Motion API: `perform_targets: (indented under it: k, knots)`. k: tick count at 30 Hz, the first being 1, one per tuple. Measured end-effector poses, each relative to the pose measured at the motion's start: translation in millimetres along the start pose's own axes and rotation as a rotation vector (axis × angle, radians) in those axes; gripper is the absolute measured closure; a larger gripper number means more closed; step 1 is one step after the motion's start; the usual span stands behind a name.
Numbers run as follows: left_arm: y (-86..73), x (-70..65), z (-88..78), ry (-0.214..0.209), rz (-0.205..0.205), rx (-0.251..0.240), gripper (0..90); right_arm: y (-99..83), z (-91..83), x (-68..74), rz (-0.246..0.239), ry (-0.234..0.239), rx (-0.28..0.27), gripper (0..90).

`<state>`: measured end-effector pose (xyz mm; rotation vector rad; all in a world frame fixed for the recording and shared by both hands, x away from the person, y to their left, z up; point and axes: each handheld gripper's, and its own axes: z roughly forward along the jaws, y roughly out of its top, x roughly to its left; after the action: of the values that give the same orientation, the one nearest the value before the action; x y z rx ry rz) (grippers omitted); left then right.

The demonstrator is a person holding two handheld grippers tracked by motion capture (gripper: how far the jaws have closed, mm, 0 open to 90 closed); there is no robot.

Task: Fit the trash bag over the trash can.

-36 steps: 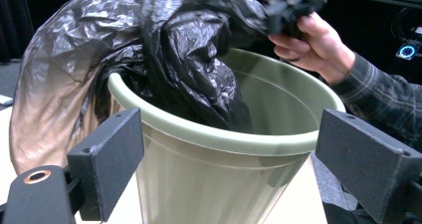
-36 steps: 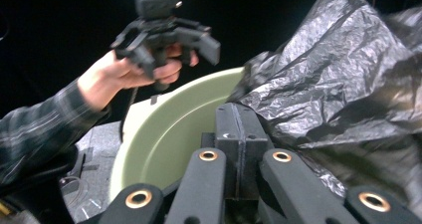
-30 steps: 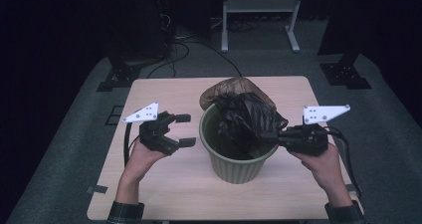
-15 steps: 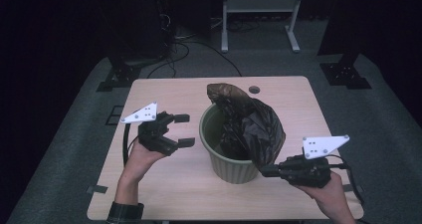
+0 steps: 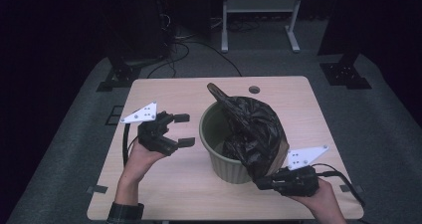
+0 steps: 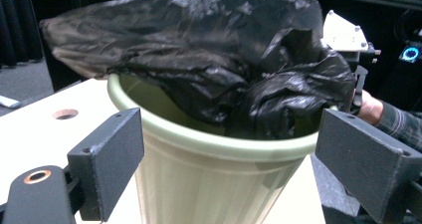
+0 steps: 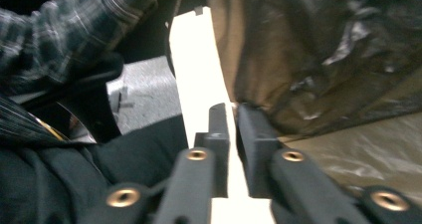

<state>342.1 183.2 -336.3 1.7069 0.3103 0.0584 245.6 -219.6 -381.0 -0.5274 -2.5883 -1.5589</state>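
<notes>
Beside the right tongs (image 5: pixel 263 183), the black bag (image 5: pixel 256 134) drapes over the bin (image 5: pixel 219 157).

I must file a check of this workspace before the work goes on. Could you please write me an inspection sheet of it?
Surface: light wooden table, a round hole near its far edge.
Job's things: green ribbed bin upright at mid-table; black plastic bag partly inside, its edge pulled over the rim on the person's right.
Clutter: nothing seen.
Grippers: left gripper open, beside the bin and apart from it. Right gripper at the bag's pulled-down edge; its jaws have just been opening, a narrow gap shows, and no bag is seen between them.
Cables: one trails from each gripper; more lie on the floor beyond the table.
Surroundings: grey carpet, dark curtains, a metal stand behind.
</notes>
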Motion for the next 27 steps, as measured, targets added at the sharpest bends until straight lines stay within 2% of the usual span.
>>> perform_targets:
  k: [1,3,4,8,12,16,21,27]
  knots:
    - [2.6,-2.3,1.2,0.003,0.003,0.001,10.2,1.1,-2.4,1.1,-0.001,0.002,-0.016,75.0]
    - [10.9,-9.5,4.2,0.003,0.016,0.004,10.3,3.5,-9.5,3.1,0.003,0.007,-0.045,72.5]
    - [13.8,-12.0,5.1,0.003,0.023,0.002,10.3,4.6,-14.7,3.7,0.001,0.005,-0.06,67.4]
    - [29.2,-22.6,11.7,0.022,0.041,-0.02,11.2,5.5,-31.4,8.1,-0.006,-0.02,-0.092,62.6]
    - [49.2,-27.3,22.8,0.015,0.063,-0.025,11.2,7.0,-46.3,12.2,-0.019,-0.06,-0.112,59.1]
    - [68.4,-29.3,34.0,-0.004,0.09,-0.025,11.2,9.7,-59.6,11.5,-0.023,-0.09,-0.142,56.6]
    - [82.7,-26.6,51.1,-0.034,0.11,-0.015,11.7,12.4,-71.0,2.2,-0.012,-0.121,-0.166,55.5]
    - [85.4,-17.6,64.9,-0.049,0.11,-0.002,11.7,15.4,-82.7,-11.6,0.006,-0.162,-0.198,54.9]
